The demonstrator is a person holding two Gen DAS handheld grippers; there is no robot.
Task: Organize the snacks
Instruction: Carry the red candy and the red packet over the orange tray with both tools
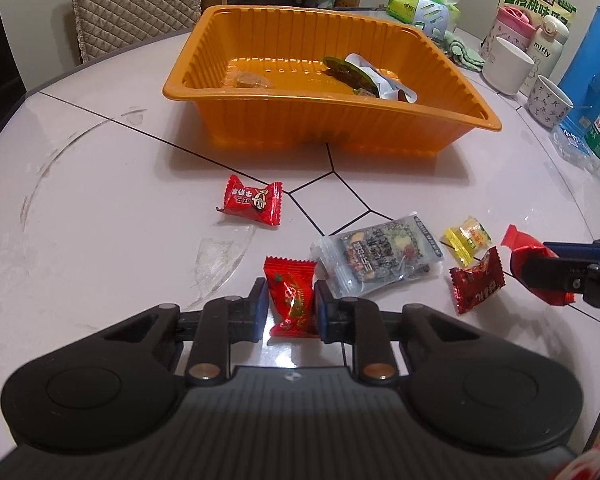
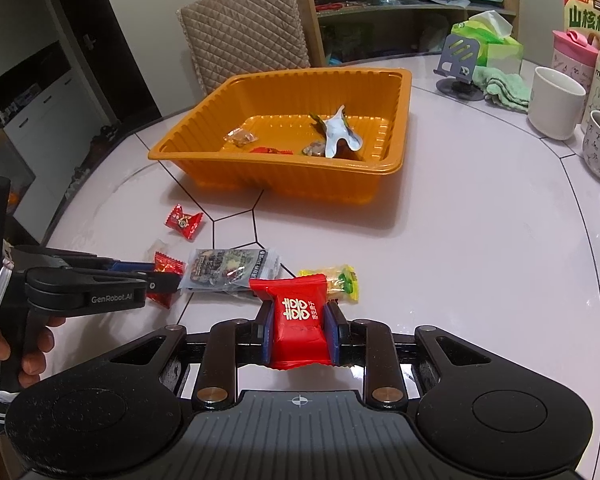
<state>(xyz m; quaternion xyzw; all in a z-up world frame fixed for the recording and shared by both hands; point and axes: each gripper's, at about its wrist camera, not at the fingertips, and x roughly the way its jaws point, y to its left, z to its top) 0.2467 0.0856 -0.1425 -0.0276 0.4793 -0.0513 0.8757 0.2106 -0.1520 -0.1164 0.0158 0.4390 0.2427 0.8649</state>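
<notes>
Pale, marble-like bench (image 1: pixel 100 168) with dark seams carries everything. Left gripper (image 1: pixel 290 304) has its fingers clenched on a red strawberry-print candy (image 1: pixel 292 296) lying on the bench. Right gripper (image 2: pixel 299 330) grasps a red candy with white characters (image 2: pixel 298 320). At two o'clock from the left fingers lie a clear nut-snack packet (image 1: pixel 380 256), a dark red candy (image 1: pixel 476 280) and a yellow candy (image 1: pixel 466 238); at eleven, a red cartoon-print candy (image 1: pixel 252 200). At twelve stands the orange tray (image 1: pixel 204 60), holding a few wrappers.
</notes>
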